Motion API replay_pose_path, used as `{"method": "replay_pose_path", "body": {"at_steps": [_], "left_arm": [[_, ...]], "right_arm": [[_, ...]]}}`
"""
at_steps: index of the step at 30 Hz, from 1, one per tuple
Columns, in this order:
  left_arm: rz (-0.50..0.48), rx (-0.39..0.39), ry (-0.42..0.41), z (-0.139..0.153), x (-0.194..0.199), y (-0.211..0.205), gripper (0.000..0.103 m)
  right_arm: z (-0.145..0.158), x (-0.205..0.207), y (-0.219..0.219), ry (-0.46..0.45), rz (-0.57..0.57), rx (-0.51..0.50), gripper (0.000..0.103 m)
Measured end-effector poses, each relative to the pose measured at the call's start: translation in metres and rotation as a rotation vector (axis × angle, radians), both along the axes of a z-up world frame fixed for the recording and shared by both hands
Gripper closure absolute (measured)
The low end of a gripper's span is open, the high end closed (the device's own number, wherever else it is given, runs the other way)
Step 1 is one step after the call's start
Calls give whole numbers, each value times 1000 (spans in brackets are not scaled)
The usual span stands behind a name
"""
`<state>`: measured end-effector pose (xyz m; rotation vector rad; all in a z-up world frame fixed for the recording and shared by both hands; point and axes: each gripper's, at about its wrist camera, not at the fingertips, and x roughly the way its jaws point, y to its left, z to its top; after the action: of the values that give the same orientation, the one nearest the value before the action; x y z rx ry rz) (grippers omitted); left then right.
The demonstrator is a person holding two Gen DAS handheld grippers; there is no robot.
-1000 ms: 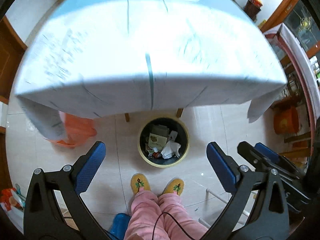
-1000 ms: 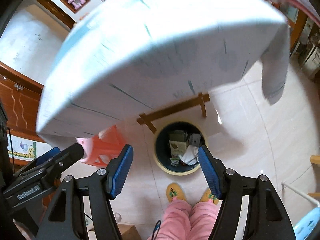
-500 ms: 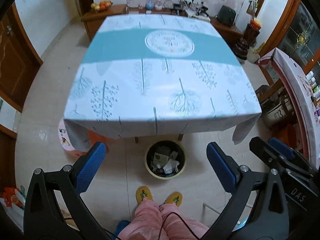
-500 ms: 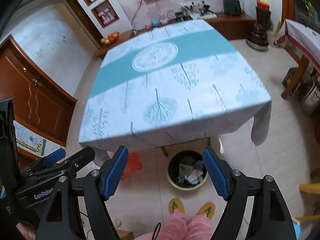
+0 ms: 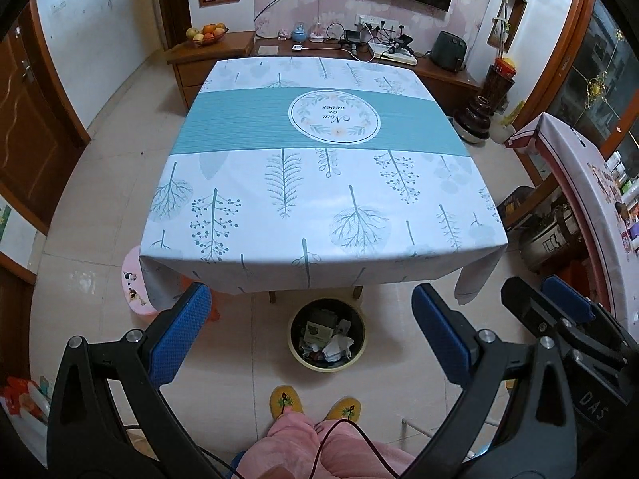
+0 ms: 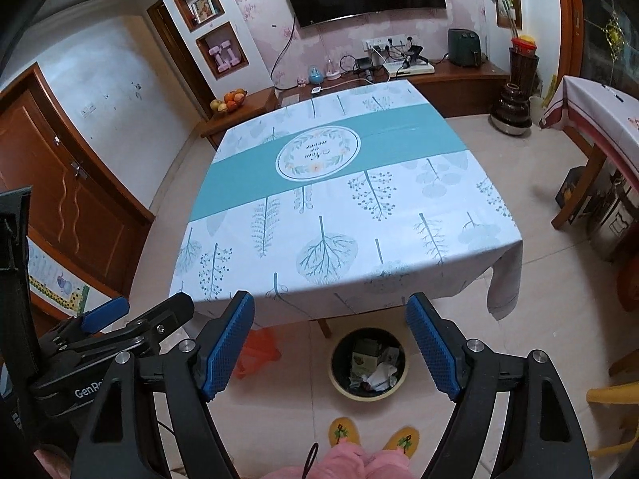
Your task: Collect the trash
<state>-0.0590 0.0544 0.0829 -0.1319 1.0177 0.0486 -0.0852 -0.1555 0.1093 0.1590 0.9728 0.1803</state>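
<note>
Surface [image 5: 319, 207] with the tree-print cloth fills the middle of both views, ahead of and below the two grippers. No loose trash on it that I can see; the top looks bare.

Bin [image 5: 326, 334] sits on the floor just past the surface's near edge, partly under it, directly in front of the feet [image 5: 315, 403]. That's where the trash [image 5: 329, 339] is: a carton and crumpled paper already inside, filling the bottom.

Key relation: bin is straight down and slightly forward of both grippers, on the centreline between them. In the left view it lies between the fingers, a bit left of centre; in the right view [image 6: 368, 363] likewise between the fingers. Neither arm clearly nearer, call it even. Bin is round, so no long axis to align to.

Left gripper [image 5: 311, 343]: wide open, holding nothing. Right gripper [image 6: 331, 347]: wide open, holding nothing.

My read: nothing left to collect in view; task likely done or near done.
</note>
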Motion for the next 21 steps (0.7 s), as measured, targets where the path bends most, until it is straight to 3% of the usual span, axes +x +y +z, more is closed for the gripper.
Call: {"method": "replay_pose_path", "body": {"at_steps": [21], "left_arm": [[-12, 28, -42, 18, -4, -4, 6]], "right_arm": [[15, -8, 5, -56, -29, -5, 20]]}}
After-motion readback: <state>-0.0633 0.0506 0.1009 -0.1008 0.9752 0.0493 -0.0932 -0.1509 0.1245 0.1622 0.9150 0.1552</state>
